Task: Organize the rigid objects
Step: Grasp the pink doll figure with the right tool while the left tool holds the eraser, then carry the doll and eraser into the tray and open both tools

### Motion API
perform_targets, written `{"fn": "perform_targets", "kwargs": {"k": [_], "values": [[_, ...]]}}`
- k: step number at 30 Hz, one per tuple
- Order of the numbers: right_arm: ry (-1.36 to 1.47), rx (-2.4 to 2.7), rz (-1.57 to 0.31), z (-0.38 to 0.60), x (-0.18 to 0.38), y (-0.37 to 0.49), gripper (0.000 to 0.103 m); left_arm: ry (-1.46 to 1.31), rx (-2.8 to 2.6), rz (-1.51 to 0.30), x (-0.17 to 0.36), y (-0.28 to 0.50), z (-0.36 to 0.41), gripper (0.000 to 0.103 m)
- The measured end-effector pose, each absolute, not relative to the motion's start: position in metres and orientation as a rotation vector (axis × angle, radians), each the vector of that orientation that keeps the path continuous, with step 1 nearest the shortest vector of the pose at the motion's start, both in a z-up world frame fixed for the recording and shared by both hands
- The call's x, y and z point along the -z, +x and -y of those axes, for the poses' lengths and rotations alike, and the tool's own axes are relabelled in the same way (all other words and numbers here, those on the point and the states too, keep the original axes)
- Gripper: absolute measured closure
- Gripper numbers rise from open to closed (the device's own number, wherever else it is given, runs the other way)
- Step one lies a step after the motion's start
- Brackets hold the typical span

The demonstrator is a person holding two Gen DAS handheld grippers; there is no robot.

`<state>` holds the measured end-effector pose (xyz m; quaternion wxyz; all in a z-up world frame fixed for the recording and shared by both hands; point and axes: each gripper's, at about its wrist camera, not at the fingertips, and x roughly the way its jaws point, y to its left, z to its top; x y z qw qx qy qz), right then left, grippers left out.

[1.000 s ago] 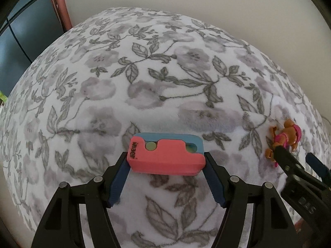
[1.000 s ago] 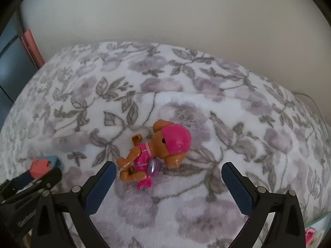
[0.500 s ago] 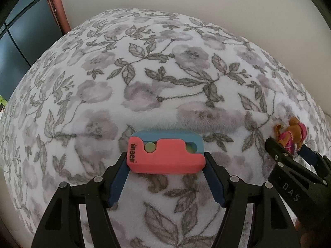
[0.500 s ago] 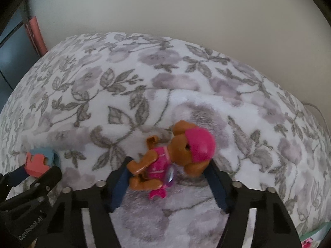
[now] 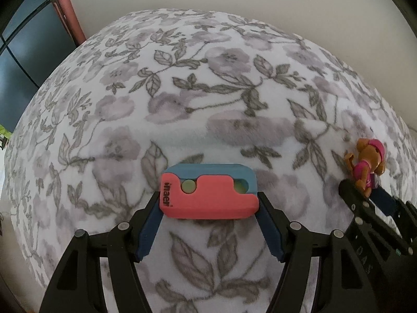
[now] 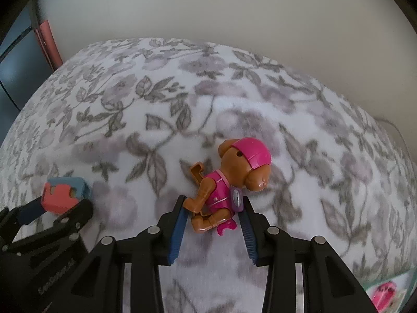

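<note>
Step in hand: pick-up, both sides at once. Left gripper (image 5: 209,206) is clamped on the pink-and-blue block (image 5: 208,191), pads pressed on its two short ends, block sitting flat on the floral blanket (image 5: 182,91) near the blanket's near edge. Right gripper (image 6: 212,220) is closing on the toy dog (image 6: 229,180); its body and legs are between the pads, which look to be touching or just about touching its sides, head and pink cap sticking out past the fingertips. Dog lies on its side, toward the right edge of the blanket, well apart from the block. From the left wrist view the dog shows at the far right just beyond the other tool. Next move, my read: finish the squeeze on the dog, check it's seated, then lift both straight up and carry them to wherever they get sorted. Risk: dog is lumpy and jointed, the grip sits on torso and legs only, so it could pivot or slip; soft blanket may let it sink. Containers: none clearly in view. Something pink on a pale green patch at the bottom right corner of the right wrist view, too cropped to tell.
</note>
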<state>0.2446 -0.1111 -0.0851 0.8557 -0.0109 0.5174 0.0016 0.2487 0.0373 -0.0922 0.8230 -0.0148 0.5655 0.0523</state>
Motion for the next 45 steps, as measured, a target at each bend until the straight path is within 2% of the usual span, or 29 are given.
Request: {"fn": "perform_targets", "kwargs": {"k": [10, 28, 37, 45], "values": [[0.065, 0.021, -1.085, 0.131, 0.066, 0.189, 0.061, 0.001, -0.071, -1.226, 0.07, 0.216, -0.02, 0.032], [0.24, 0.159, -0.994, 0.197, 0.013, 0.054, 0.061, 0.094, 0.076, -1.131, -0.016, 0.119, 0.051, 0.032], [0.304, 0.317, -0.946, 0.251, 0.002, 0.002, 0.061, 0.15, 0.177, -1.127, -0.02, 0.076, 0.108, 0.032], [0.441, 0.479, -0.959, 0.312, 0.014, -0.03, 0.061, 0.148, 0.293, -1.173, -0.006, 0.05, 0.154, 0.032]]}}
